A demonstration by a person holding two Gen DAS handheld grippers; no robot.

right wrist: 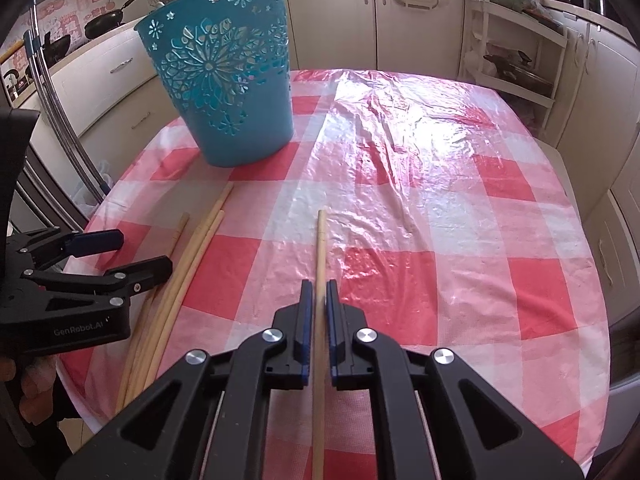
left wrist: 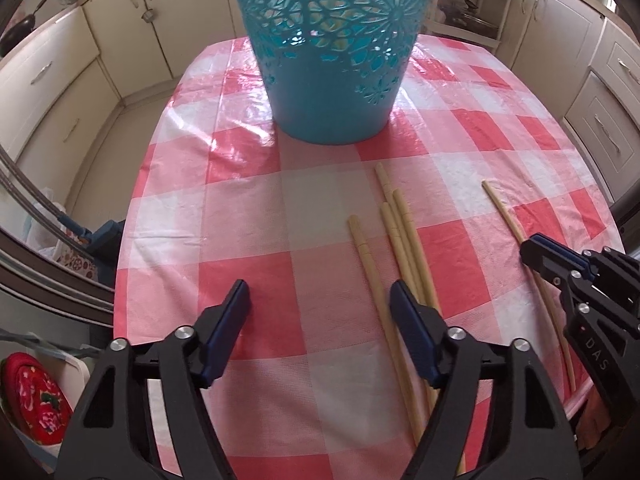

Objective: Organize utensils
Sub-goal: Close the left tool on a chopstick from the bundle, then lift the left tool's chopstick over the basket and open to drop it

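Right gripper (right wrist: 319,294): fingers clamped on a single chopstick (right wrist: 320,240), low over the counter (right wrist: 440,220).
Left gripper (left wrist: 320,300): fingers apart, nothing between them, one finger resting over the loose chopsticks (left wrist: 394,232).
Basket (right wrist: 224,80): teal, upright at the counter's far side, well apart from both grippers.

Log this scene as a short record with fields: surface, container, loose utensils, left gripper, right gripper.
surface: table with red-and-white checked cloth
container: teal cut-out basket, upright on the cloth
loose utensils: group of four chopsticks lying flat
left gripper: open, holding nothing, beside the group
right gripper: shut on single chopstick, set apart from the group
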